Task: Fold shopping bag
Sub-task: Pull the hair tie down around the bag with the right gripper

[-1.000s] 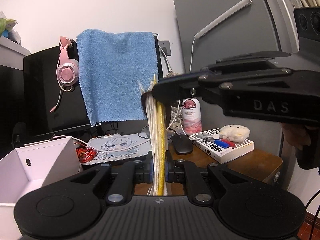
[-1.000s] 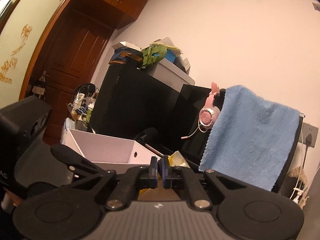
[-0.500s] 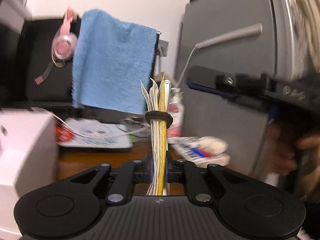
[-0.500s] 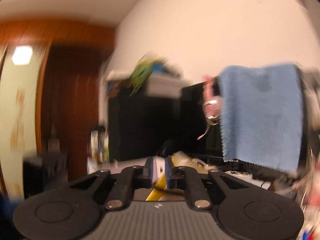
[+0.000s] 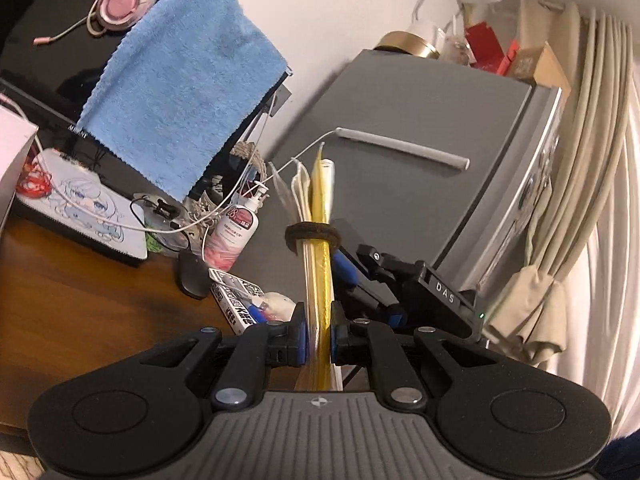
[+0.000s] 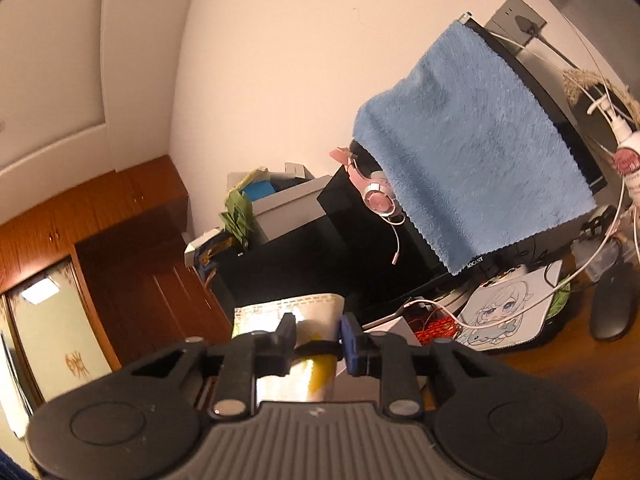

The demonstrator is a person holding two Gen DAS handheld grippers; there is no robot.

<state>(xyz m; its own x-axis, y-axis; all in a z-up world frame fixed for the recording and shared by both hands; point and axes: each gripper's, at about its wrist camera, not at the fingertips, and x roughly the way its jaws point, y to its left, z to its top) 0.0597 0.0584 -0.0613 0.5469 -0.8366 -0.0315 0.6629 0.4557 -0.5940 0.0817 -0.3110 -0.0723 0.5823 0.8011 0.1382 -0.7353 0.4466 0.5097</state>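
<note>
The folded shopping bag [image 5: 316, 280], white and yellow, stands on edge, and my left gripper [image 5: 318, 340] is shut on its lower part. A dark elastic band [image 5: 312, 236] wraps the bundle above the fingers. My right gripper [image 5: 356, 276] sits just right of the bag, below the band. In the right wrist view the right gripper [image 6: 318, 340] is open, and the bag's flat face [image 6: 280, 312] and the band [image 6: 316, 348] show between its fingers. I cannot tell whether the fingers touch the band.
A wooden desk [image 5: 80, 300] holds a mouse [image 5: 194, 276], a pump bottle [image 5: 236, 232], a book [image 5: 236, 304] and a printed mouse pad [image 5: 92, 208]. A blue towel [image 5: 180, 80] hangs over a monitor. A grey fridge [image 5: 420, 200] stands at right.
My right gripper has gone from shut to open and dropped from the bag's top to its right side. The band now sits free around the bag. Both views have tilted.
</note>
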